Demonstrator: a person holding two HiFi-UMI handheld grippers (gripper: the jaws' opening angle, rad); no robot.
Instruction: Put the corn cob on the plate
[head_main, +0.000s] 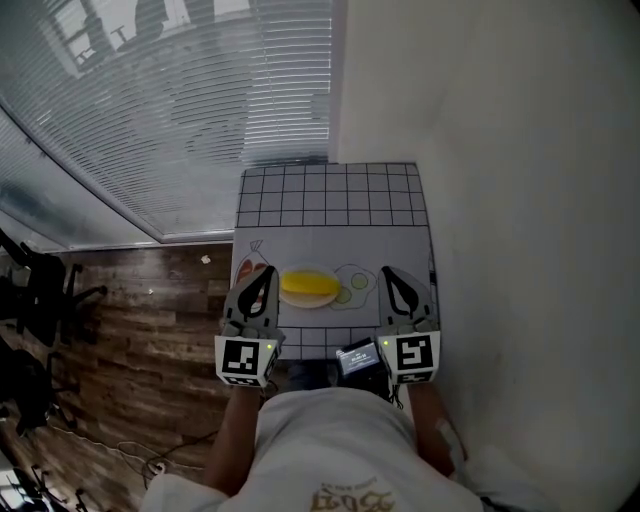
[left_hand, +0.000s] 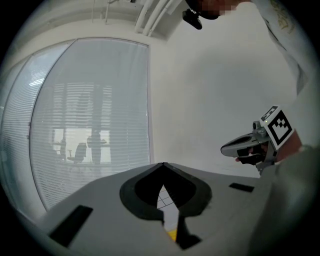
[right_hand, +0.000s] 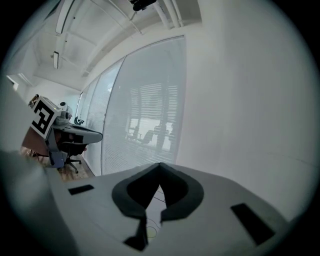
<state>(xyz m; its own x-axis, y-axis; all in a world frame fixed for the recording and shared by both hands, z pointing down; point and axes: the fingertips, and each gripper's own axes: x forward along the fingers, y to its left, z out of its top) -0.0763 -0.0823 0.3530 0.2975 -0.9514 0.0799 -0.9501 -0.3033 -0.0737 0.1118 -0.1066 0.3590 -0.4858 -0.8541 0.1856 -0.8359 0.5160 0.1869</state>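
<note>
Task looks done: corn cob (head_main: 308, 285) sits on plate (head_main: 309, 305). Your left gripper (head_main: 267, 273), right gripper (head_main: 387, 272): jaws closed, empty.

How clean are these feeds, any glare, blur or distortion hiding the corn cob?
Head view: fisheye bows the blinds, but the corn cob on the plate is evenly lit and clear, though small. Left gripper view: dark vignette, hazy backlit blinds; the shut left hand-held gripper blocks most of the table. Right gripper view: same vignette, washed-out wall, cob not visible.
</note>
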